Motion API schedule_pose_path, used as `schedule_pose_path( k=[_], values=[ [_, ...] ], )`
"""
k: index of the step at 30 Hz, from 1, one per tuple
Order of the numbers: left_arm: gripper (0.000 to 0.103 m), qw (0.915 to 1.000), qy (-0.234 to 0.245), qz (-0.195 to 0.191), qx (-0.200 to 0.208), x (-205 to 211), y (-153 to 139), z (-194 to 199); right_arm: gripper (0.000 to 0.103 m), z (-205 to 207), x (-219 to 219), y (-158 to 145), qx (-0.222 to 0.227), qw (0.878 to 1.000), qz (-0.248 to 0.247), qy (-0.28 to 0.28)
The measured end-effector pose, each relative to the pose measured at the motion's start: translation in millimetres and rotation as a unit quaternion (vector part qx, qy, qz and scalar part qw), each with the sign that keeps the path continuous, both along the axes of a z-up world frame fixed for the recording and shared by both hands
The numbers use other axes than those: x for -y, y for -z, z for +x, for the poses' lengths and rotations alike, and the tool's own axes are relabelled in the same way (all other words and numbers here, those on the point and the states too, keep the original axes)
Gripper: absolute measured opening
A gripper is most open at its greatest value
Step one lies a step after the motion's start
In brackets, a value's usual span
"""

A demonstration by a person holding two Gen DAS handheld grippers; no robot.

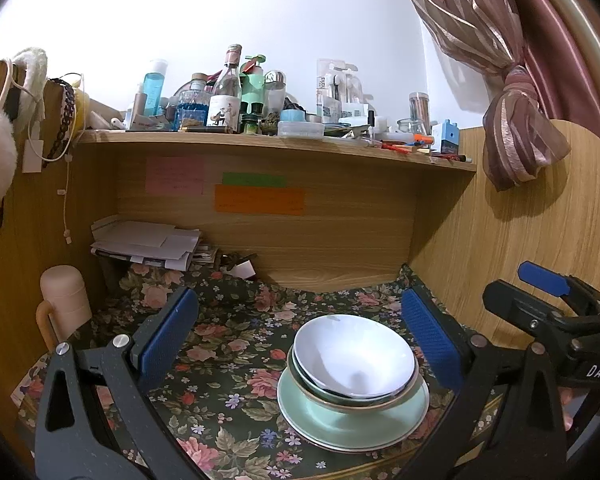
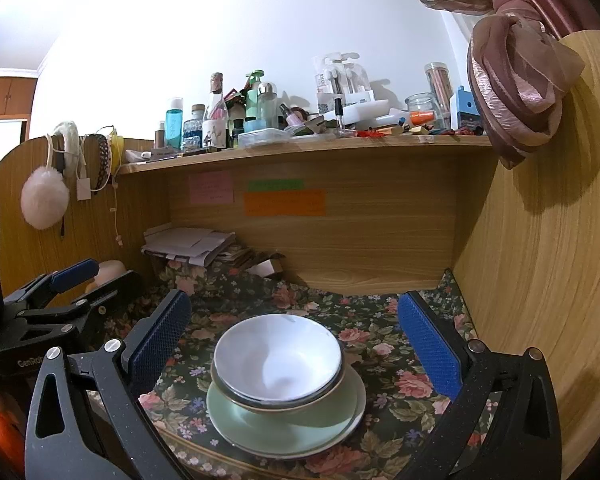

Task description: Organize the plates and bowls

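The left gripper point(image 1: 300, 340) gapes wide, empty. Between and just ahead of both sits the white bowl point(image 2: 278, 360), nested in perhaps two bowls on green plates point(image 2: 284, 426). The right gripper point(image 2: 296, 340) gapes wide, empty.

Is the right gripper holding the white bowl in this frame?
No: the right gripper is open, its blue pads wide apart, and the white bowl sits nested on the stack of dishes, untouched.
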State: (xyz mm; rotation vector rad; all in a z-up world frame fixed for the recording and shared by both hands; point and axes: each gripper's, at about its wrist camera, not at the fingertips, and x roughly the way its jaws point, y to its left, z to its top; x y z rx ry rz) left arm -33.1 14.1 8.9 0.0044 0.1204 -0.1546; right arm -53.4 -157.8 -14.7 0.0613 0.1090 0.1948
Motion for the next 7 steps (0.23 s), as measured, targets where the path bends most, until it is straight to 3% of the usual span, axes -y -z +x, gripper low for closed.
schedule_pose_path(
  k=[7],
  values=[
    [0.103,1.0,0.006,-0.002,-0.006,0.3,0.7,2.9,0.103,3.2,-2.2,2.0,-0.005,1.0,0.001,-0.003]
  ],
)
